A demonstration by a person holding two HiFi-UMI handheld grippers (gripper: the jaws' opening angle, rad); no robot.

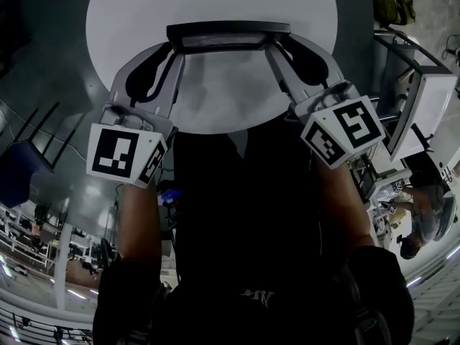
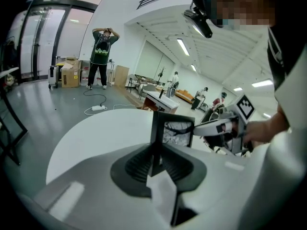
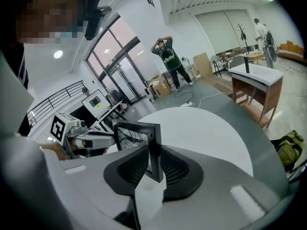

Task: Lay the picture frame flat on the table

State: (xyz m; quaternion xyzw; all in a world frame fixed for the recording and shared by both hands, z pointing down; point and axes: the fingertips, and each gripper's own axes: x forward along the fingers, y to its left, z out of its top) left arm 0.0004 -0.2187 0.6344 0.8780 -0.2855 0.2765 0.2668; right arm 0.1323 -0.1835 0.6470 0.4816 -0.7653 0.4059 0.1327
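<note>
1. Head view: Both tools met over the round white table (image 1: 136, 9), where the left gripper (image 1: 177, 46) and the right gripper (image 1: 276, 46) each clamped one end of the dark picture frame (image 1: 228, 34). The frame was seen edge-on from above, over the middle of the table. Whether it touched the tabletop could not be told. The left marker cube (image 1: 124, 154) and the right marker cube (image 1: 343, 131) hung off the table's near rim, above the person's dark clothing.

2. Left gripper view: The left gripper (image 2: 156, 163) was closed on one side bar of the picture frame (image 2: 173, 131), its ribbed pads pressing that bar from both sides. The frame stood upright over the table (image 2: 103, 128), not laid flat. Across the frame, the right gripper (image 2: 197, 128) grasped the opposite bar. Well beyond the table, a bystander (image 2: 101, 56) stood with both hands on the head, near cardboard boxes (image 2: 69, 74).

3. Right gripper view: The right gripper (image 3: 154, 169) was clenched on the frame's (image 3: 136, 133) near side bar, with the frame upright over the table (image 3: 206, 128). The left gripper (image 3: 113, 139) held the far bar. Past the table stood the bystander (image 3: 168, 61), and beside it a wooden desk (image 3: 256, 83). A yellow-green backpack (image 3: 287, 152) lay on the floor by the table.
</note>
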